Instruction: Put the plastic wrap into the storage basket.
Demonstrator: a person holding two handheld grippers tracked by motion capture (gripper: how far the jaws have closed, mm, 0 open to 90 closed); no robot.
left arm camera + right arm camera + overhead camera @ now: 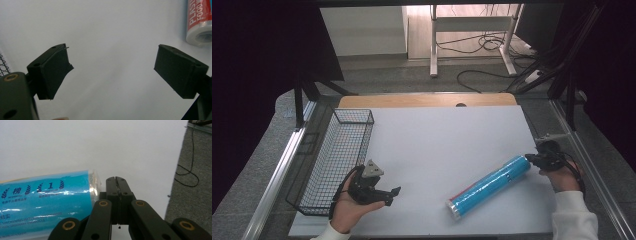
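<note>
Closed right gripper (117, 180) beside blue roll (45, 202), Chinese lettering legible

Roll (488, 186) lying diagonally at lower right of the table (437, 145). Wire basket (337, 160) along the left edge. Left gripper (390, 196) lower left, just beside basket. Right gripper (532, 159) at right, touching roll's upper end.

Even overhead light fell on the white table (447, 145), shadows soft and faint. Dark curtains swallowed the high view's left and right edges. The gripper views were slightly soft, their white surface washed out.
</note>
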